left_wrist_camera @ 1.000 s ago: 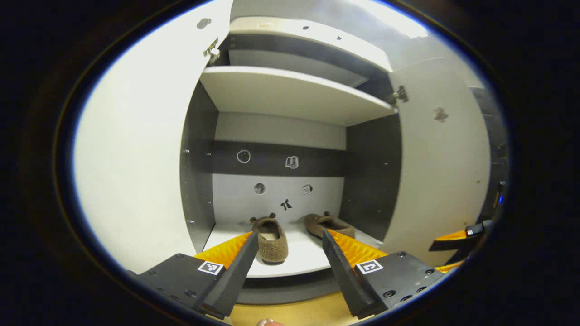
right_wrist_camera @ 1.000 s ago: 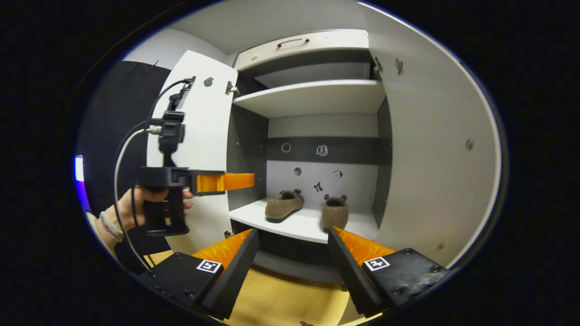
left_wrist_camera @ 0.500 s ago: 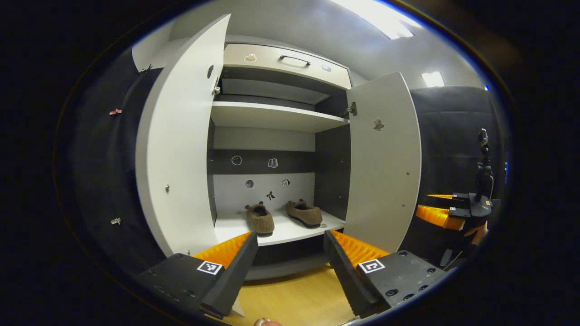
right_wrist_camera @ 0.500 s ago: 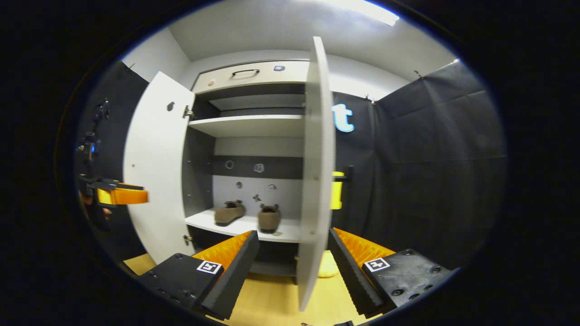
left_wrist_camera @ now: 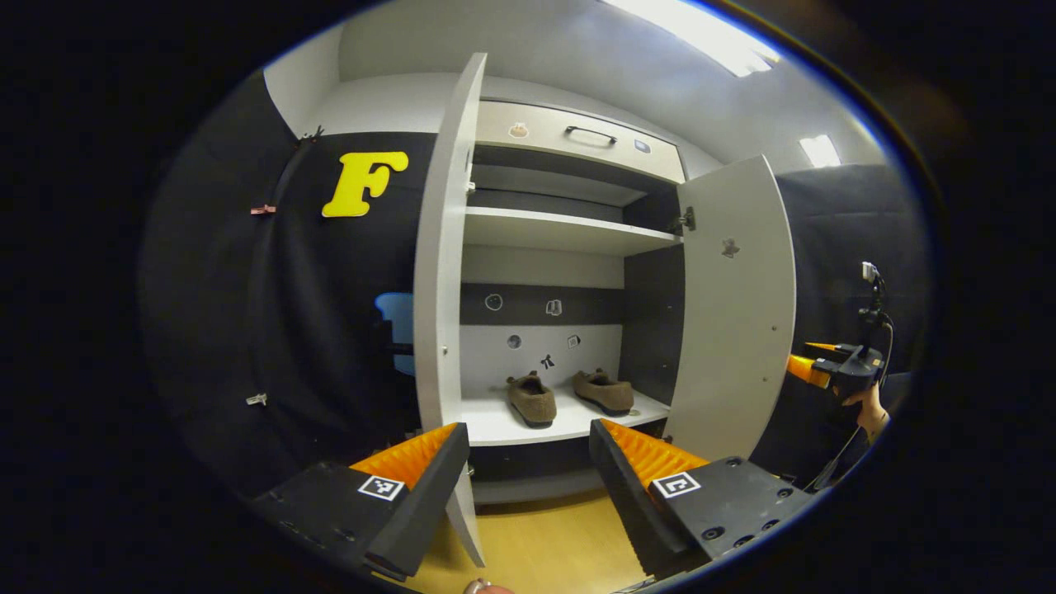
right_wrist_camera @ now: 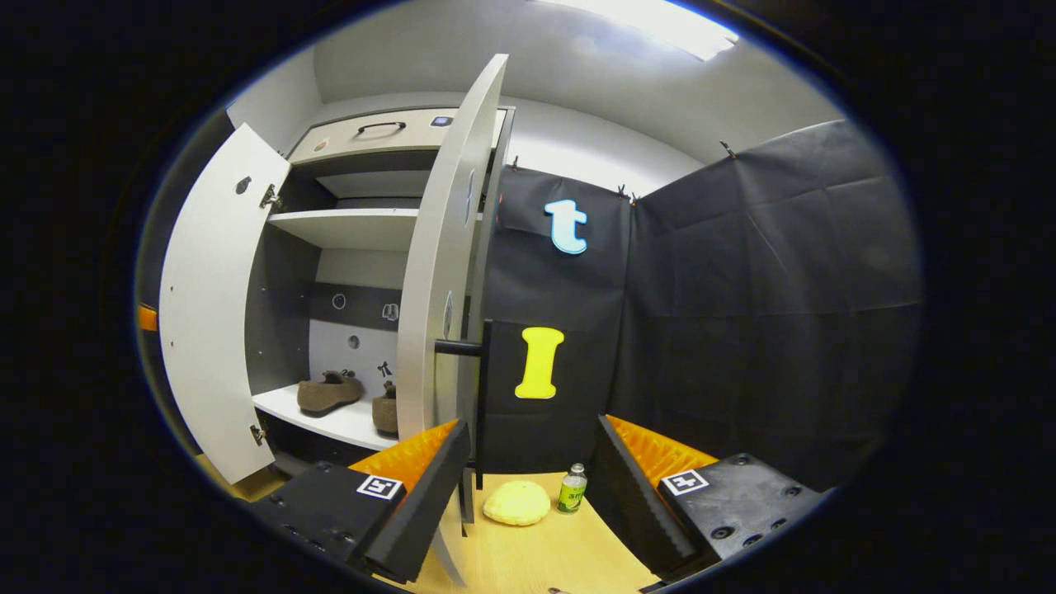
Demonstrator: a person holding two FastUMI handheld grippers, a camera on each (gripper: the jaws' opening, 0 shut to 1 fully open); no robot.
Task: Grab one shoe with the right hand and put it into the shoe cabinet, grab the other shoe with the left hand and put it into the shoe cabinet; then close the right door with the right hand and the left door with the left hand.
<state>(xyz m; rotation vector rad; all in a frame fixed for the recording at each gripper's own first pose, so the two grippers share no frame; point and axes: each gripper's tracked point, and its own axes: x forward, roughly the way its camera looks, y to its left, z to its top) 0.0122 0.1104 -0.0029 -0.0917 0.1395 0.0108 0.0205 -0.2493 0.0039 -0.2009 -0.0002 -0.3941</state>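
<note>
Both shoes [left_wrist_camera: 530,399] sit inside the cabinet. The right door [right_wrist_camera: 437,272], rigid and light, stands ajar just ahead of the right hand-held gripper [right_wrist_camera: 528,487], jaws wide, empty; push its outer face beside the handle [right_wrist_camera: 478,396].

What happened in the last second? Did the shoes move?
Both grippers backed away from the cabinet and swung out to its sides, jaws open and empty. The two shoes stayed on the bottom shelf, and both doors stayed open.
</note>
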